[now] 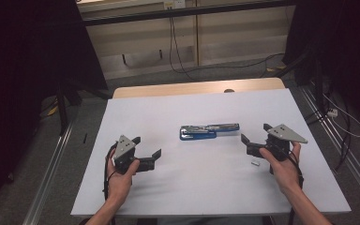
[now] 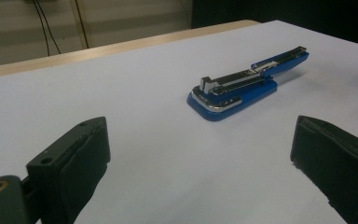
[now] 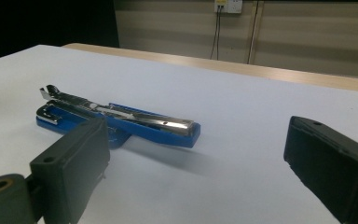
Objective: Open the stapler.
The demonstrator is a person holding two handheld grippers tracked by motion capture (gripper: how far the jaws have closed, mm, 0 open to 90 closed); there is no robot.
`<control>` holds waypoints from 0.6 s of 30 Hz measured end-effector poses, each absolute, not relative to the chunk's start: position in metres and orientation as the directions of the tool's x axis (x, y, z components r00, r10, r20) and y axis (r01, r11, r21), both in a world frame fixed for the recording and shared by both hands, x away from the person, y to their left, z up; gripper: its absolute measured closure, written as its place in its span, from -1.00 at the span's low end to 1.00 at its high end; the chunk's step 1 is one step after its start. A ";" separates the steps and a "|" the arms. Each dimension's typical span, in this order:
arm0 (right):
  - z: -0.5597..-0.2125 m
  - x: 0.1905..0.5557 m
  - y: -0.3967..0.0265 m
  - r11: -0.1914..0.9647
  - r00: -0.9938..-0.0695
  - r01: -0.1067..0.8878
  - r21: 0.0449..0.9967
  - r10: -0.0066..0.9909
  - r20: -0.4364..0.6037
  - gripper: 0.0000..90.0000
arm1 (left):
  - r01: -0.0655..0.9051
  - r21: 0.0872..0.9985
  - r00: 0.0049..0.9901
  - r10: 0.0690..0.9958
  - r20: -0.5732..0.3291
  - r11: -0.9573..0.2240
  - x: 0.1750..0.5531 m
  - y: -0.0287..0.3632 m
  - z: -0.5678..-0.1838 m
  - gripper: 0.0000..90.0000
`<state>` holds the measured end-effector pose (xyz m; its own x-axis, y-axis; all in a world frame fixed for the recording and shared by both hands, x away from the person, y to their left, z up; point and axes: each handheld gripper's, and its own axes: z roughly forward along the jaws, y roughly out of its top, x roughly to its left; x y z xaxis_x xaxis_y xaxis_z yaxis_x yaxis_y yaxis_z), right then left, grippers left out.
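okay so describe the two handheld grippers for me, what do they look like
Both the left gripper and right gripper are black, each topped by a grey three-cornered plate. Their jaws are thick, blocky black pads with small holes at the corners. A black cable trails from each. The person's forearms are bare, no sleeves visible.

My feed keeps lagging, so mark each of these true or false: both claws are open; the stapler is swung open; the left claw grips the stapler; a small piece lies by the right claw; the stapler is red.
1. Both claws are open. True: left claw and right claw stand wide.
2. The stapler is swung open. True.
3. The left claw grips the stapler. False: it is apart from it, holding nothing.
4. A small piece lies by the right claw. True.
5. The stapler is red. False: blue.
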<state>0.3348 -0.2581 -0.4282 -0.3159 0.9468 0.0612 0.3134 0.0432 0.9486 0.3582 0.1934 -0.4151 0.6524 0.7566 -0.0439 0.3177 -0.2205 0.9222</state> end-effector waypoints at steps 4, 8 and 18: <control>-0.428 0.322 -0.261 0.026 -0.314 0.308 0.951 0.946 0.076 -0.86 | 0.327 0.922 0.634 0.772 -0.050 -0.208 0.352 0.201 -0.417 -0.91; -0.429 0.312 -0.267 0.027 -0.305 0.305 0.952 0.950 0.071 -0.86 | 0.329 0.921 0.629 0.776 -0.051 -0.207 0.347 0.208 -0.417 -0.91; -0.432 0.283 -0.275 0.033 -0.273 0.300 0.954 0.961 0.053 -0.86 | 0.347 0.921 0.569 0.820 -0.060 -0.174 0.337 0.224 -0.418 -0.91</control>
<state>0.2827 -0.2754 -0.4320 -0.2729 0.9606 0.0526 0.2996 0.0329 0.9535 0.3375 0.2244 -0.4180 0.5694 0.8199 -0.0596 0.3474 -0.1743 0.9214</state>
